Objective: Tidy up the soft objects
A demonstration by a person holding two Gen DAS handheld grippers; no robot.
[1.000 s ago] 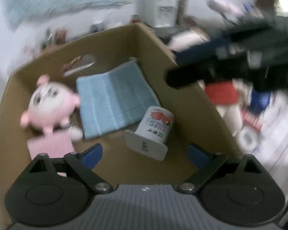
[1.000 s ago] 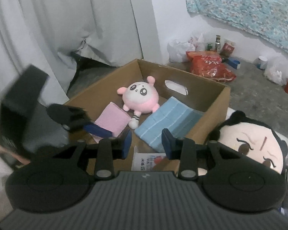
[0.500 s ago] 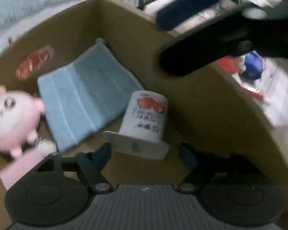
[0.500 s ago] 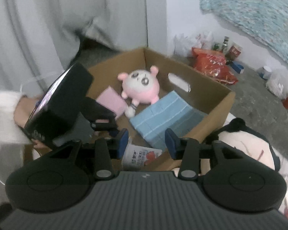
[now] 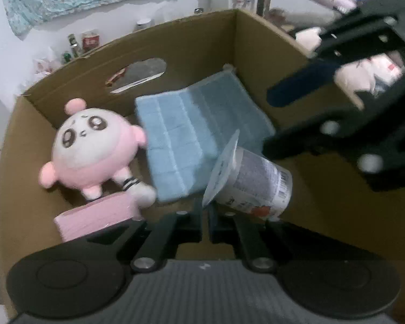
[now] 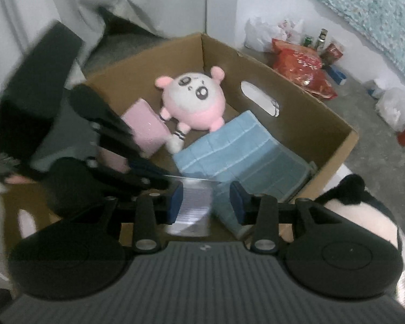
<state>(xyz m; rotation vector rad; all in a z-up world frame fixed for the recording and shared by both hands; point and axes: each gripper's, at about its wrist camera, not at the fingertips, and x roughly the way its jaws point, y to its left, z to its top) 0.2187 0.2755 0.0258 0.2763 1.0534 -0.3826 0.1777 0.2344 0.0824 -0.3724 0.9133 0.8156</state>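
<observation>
The left tool (image 5: 205,220) has just been closing and now pinches the foil lid rim of the yogurt cup (image 5: 252,185), tipping it sideways inside the cardboard box (image 5: 191,43), probably to remove the one hard item. The right tool (image 6: 206,201), partly open and empty, hovers over it. The pink plush (image 5: 90,149), blue towel (image 5: 199,132) and pink sponge (image 5: 94,217) lie inside the box.
</observation>
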